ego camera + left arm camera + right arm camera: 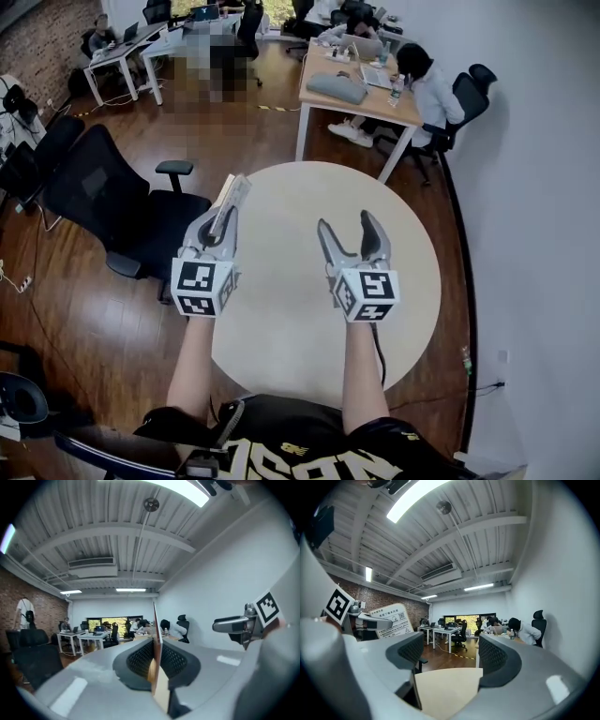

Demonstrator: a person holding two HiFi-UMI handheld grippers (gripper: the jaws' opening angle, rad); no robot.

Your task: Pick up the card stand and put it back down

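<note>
The card stand (232, 195) is a thin white printed card, held up off the round beige table (412, 253) near its left edge. My left gripper (223, 223) is shut on it. In the left gripper view the card stand (155, 639) stands edge-on between the pads of that gripper (157, 663). My right gripper (349, 225) hovers over the middle of the table, open, with nothing between its fingers. The right gripper view shows that gripper (450, 656) open above the tabletop (450, 691), with the card stand (392, 619) and left gripper (370, 621) off to its left.
A black office chair (112, 202) stands close to the table's left side. Beyond the table is a wooden desk (361, 94) with a seated person (427, 89). A white wall (544, 187) runs along the right. More desks (141, 42) stand at the back.
</note>
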